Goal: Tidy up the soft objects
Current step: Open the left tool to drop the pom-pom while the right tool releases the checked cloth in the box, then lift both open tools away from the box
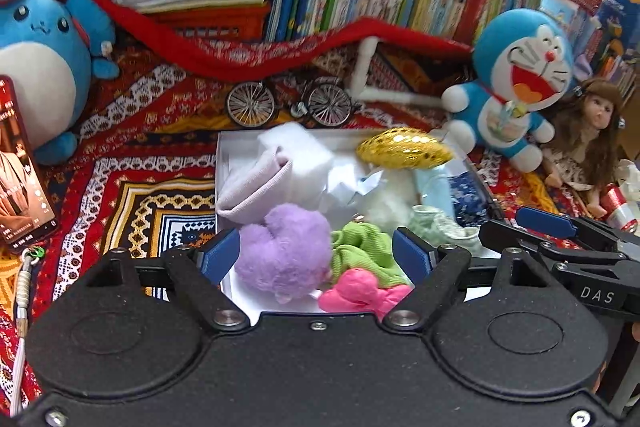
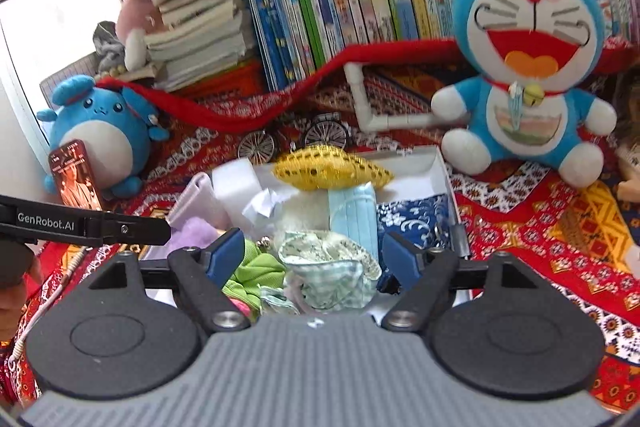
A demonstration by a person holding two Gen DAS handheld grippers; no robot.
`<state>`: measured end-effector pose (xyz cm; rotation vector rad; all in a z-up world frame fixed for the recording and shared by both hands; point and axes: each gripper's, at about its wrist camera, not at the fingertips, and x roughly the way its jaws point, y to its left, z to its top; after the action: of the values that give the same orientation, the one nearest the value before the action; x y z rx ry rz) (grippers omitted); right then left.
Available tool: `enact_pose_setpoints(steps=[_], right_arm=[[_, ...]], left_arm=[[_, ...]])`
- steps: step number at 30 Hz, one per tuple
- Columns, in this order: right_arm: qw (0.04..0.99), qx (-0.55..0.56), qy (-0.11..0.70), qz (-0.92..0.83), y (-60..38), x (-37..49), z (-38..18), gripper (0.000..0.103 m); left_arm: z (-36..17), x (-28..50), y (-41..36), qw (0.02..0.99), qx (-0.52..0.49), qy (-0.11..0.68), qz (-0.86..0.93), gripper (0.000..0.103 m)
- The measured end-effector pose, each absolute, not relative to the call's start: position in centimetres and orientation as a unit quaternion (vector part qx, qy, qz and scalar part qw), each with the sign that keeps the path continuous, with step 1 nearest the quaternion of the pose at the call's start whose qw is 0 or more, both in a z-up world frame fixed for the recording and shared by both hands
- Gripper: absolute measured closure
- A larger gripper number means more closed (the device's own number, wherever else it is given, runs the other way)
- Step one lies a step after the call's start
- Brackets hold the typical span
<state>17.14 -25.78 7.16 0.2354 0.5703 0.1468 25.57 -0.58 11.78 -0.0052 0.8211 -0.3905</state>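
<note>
Hovering tools: left tool [image 1: 316,253] and right tool [image 2: 314,253] hang side by side over the near end of the white box [image 1: 224,163].
Left tool: fingers spread wide, holding nothing; purple plush [image 1: 284,251], green cloth [image 1: 362,247] and pink cloth [image 1: 360,293] lie between and below them.
Right tool: fingers spread wide, empty, above a pale green patterned cloth [image 2: 332,267].
Box contents: gold sequined pouch [image 2: 328,167] on top of the pile, blue mask [image 2: 352,215], lilac sock [image 1: 256,187].
Surroundings: Doraemon plush [image 2: 524,67] sits just beyond the box on the patterned cloth [image 2: 540,227].
</note>
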Motion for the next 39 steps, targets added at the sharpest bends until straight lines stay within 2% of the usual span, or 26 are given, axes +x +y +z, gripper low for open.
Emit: enact_pose_setpoints(steps=[12, 18, 28, 39], right_arm=[[0.975, 0.088, 0.192, 0.069, -25.9, 11.0, 10.9, 0.013], [0.985, 0.062, 0.146, 0.062, -25.6, 7.2, 11.5, 0.008], [0.991, 0.023, 0.115, 0.063, -24.4, 2.7, 10.1, 0.0], [0.99, 0.02, 0.134, 0.04, -23.4, -0.5, 5.4, 0.0]], left_arm=[[14.8, 18.0, -0.6, 0.926, 0.004, 0.311, -0.214, 0.017], [15.0, 13.7, -0.2, 0.94, 0.005, 0.267, -0.214, 0.015], [13.4, 7.8, 0.9, 0.954, -0.01, 0.225, -0.2, 0.012], [9.2, 3.0, 2.4, 0.964, -0.011, 0.223, -0.146, 0.011]])
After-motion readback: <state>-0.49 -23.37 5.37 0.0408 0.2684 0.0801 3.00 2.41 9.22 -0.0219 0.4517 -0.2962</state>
